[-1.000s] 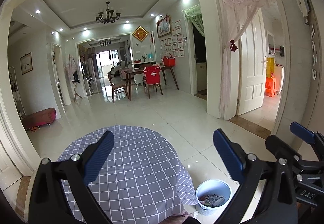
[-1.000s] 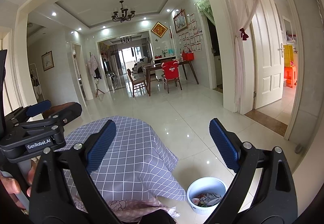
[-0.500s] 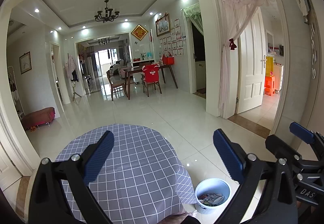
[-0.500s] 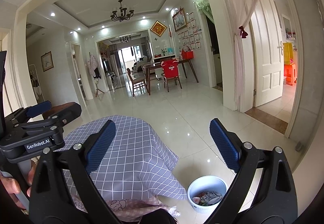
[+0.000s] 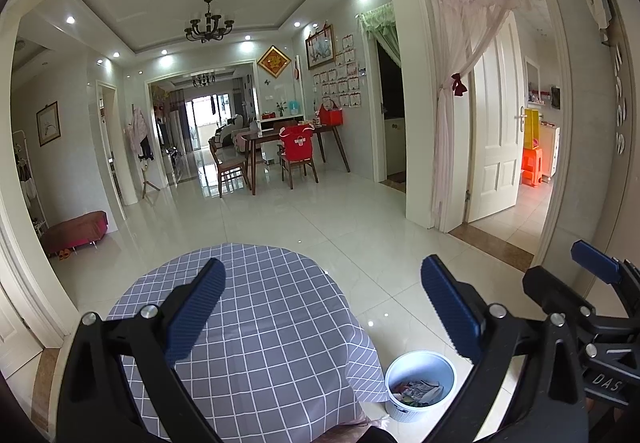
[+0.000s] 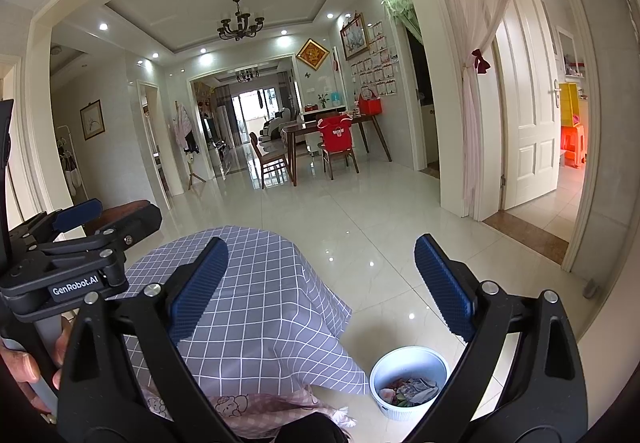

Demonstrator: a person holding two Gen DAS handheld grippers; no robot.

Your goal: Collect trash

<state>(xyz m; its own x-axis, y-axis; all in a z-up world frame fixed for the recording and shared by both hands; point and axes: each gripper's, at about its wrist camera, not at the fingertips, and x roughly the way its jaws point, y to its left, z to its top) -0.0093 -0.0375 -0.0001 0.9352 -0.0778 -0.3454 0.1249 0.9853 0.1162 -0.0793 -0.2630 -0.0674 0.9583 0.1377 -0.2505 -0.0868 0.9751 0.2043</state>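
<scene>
Left gripper (image 5: 322,307) jaws spread, nothing held, right gripper (image 6: 320,285) jaws spread, nothing held, both above checked tablecloth (image 5: 256,327), crumpled trash (image 6: 408,391) inside white bin (image 6: 408,359) on floor just beside table

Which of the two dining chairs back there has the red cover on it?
The right-hand chair, nearer the red bag end of the dining table; the left chair is bare wood.
</scene>
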